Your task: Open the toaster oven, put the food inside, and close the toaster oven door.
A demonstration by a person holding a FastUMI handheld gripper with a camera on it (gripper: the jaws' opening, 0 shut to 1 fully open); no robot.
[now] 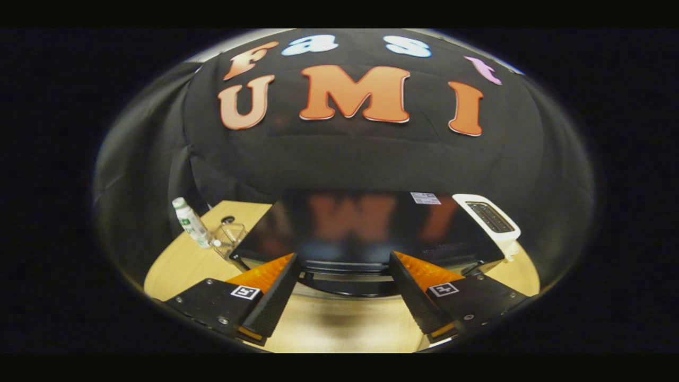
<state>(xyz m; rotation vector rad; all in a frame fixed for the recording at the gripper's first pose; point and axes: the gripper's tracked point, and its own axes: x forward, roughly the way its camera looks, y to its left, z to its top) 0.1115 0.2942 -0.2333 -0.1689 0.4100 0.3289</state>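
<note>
The gripper point(344, 276) hangs above the near edge of a light wooden table point(175, 265), and its two fingers stand wide apart with nothing between them. Just ahead of the fingers is the toaster oven point(350, 228), a black box with a glossy flat top that mirrors the wall behind it. A small white sticker point(425, 198) lies on the far right part of this top. Between the fingertips the upper front edge of the oven can be seen, with a dark horizontal bar point(345, 268) that seems to be the door handle; whether the door is open or closed I cannot tell from here. On the right, just beside the oven, stands a white slot toaster point(490, 217). On the left, on the table, a white bottle with a green label point(191, 223) stands next to a clear empty container point(229, 236).
</note>
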